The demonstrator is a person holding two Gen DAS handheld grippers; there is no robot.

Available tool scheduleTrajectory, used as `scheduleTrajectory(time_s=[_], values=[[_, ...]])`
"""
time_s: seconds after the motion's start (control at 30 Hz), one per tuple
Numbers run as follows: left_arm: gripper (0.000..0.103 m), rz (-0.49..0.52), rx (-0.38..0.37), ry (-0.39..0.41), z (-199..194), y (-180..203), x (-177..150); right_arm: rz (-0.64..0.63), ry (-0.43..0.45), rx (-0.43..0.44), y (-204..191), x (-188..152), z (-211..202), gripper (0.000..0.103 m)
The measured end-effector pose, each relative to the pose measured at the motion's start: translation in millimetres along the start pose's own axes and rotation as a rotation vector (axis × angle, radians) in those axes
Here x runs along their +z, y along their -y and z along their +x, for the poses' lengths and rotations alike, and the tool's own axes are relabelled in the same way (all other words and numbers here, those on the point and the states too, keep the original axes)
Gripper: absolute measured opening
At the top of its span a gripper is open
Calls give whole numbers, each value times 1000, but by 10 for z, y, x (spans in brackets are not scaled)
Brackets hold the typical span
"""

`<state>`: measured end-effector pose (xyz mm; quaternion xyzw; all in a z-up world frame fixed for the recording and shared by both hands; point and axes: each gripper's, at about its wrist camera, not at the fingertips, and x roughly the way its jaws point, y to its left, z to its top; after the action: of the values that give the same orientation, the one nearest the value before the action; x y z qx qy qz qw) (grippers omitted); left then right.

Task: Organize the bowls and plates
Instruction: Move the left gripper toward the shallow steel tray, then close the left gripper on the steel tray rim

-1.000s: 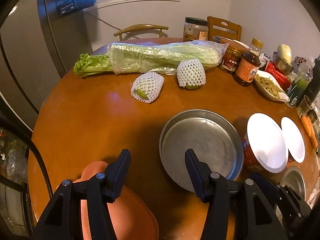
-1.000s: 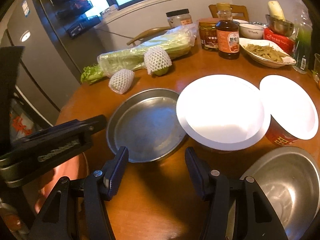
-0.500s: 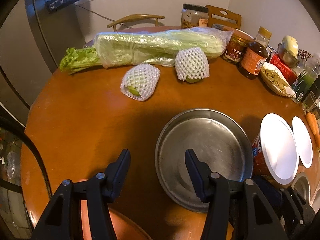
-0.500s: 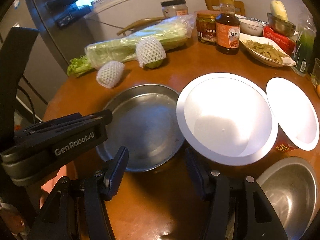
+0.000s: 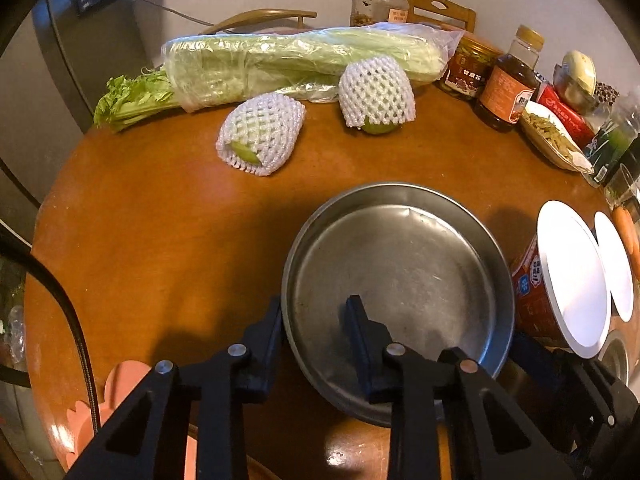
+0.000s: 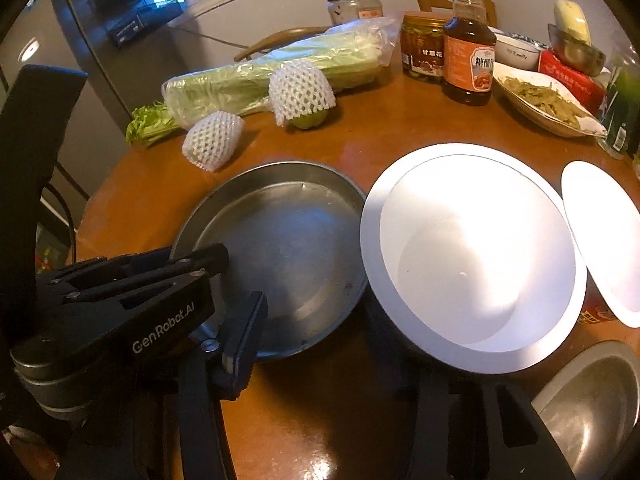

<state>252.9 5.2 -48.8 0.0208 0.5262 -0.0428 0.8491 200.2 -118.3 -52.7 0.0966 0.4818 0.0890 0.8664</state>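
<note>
- The steel plate (image 5: 400, 280) lies flat on the round wooden table (image 5: 160, 240), near the table's front edge, with the two net-wrapped fruits (image 5: 260, 136) and the bagged celery (image 5: 288, 60) beyond it.
- The left gripper (image 5: 314, 320) straddles the near-left rim of the steel plate: one finger stands outside the rim, the other inside the plate on its floor.
- The left gripper is clenched on that rim; the rim wall sits between its pads.
- In the right wrist view the left gripper (image 6: 224, 276) appears at the plate's left edge, its fingers over the rim.
- The right gripper (image 6: 316, 320) stands at the near edge of the steel plate (image 6: 280, 248). Its left finger overlaps the plate's near rim; its right finger is mostly hidden under the white bowl (image 6: 472, 260).
- The right gripper's jaws are closing. The gap between them spans the stretch of table where the plate's rim meets the white bowl; whether the pads press on either cannot be told.
- The white bowl sits just right of the steel plate, its rim overlapping the plate's right edge in view.
- A second white bowl (image 6: 604, 240) stands right of the first, touching or nearly so.
- A steel bowl (image 6: 592, 412) lies at the lower right, near the right gripper's body.
</note>
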Motion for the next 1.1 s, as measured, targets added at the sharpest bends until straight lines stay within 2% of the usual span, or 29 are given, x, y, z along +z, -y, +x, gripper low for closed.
scheduleTrajectory(time_s=[0.1, 0.43, 1.1], values=[[30, 7, 10, 8, -56, -5, -28, -1, 4, 9, 22, -6, -14, 44], [30, -10, 27, 55, -332, -67, -161, -19, 45, 42, -50, -66, -184, 44], [30, -40, 50, 179, -991, -117, -546, -79, 152, 92, -278, -345, -749, 44]])
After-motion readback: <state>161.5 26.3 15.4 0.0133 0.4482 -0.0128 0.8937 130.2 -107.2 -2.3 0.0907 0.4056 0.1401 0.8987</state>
